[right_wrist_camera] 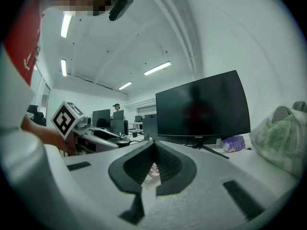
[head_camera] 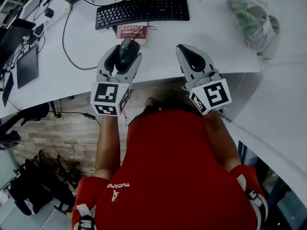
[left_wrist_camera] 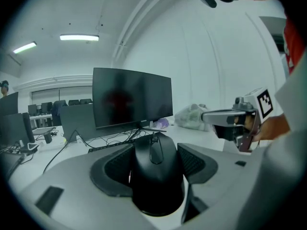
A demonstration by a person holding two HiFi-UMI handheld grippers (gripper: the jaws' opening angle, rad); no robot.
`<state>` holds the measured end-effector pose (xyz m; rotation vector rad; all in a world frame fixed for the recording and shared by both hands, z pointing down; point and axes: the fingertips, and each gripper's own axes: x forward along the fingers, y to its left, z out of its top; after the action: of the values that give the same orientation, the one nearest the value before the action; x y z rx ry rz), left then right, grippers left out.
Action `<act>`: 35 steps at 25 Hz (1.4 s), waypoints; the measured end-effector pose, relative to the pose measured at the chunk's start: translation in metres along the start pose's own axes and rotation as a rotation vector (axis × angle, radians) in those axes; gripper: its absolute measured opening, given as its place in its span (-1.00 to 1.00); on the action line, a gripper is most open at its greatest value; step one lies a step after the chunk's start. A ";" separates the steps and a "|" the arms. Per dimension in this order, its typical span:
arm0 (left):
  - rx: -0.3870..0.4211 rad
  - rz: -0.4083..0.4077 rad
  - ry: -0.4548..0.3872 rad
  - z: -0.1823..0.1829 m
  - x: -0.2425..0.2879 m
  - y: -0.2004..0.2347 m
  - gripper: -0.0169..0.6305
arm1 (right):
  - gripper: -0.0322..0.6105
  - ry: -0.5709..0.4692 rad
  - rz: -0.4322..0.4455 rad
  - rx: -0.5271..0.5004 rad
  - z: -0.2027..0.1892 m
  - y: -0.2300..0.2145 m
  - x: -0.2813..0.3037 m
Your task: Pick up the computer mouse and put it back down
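Note:
A black computer mouse (head_camera: 127, 52) sits between the jaws of my left gripper (head_camera: 125, 52), lifted above the white desk (head_camera: 201, 32). In the left gripper view the mouse (left_wrist_camera: 157, 174) fills the gap, both black pads pressed on its sides, its cable running forward. My right gripper (head_camera: 190, 53) hovers to the right over the desk's front edge, jaws shut together with nothing between them (right_wrist_camera: 154, 147). The left gripper (right_wrist_camera: 103, 137) also shows at the left of the right gripper view.
A black keyboard (head_camera: 142, 10) lies behind the mouse, with a red booklet (head_camera: 131, 31) in front of it. A monitor (left_wrist_camera: 132, 97) stands at the back. A clear plastic bag (head_camera: 249, 18) rests at the right. Cables and devices crowd the left (head_camera: 29, 42).

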<state>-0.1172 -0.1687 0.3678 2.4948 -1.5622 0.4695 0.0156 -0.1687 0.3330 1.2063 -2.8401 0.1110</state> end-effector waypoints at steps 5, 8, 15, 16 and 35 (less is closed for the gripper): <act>0.019 -0.012 0.066 -0.035 0.021 -0.003 -0.07 | -0.89 0.010 -0.009 0.000 -0.003 -0.003 0.001; 0.036 -0.017 0.101 -0.055 0.032 -0.003 -0.07 | -0.89 0.011 -0.014 0.001 -0.005 -0.006 0.001; 0.037 -0.048 0.187 -0.091 0.053 -0.009 -0.07 | -0.89 0.019 -0.024 0.006 -0.008 -0.010 0.003; 0.037 -0.051 0.199 -0.096 0.055 -0.010 -0.07 | -0.89 0.020 -0.024 0.007 -0.009 -0.010 0.004; 0.042 -0.103 0.387 -0.161 0.086 -0.018 -0.07 | -0.89 0.037 -0.060 0.018 -0.016 -0.023 0.006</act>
<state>-0.0950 -0.1854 0.5491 2.3174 -1.2804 0.9125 0.0287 -0.1872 0.3507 1.2778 -2.7739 0.1547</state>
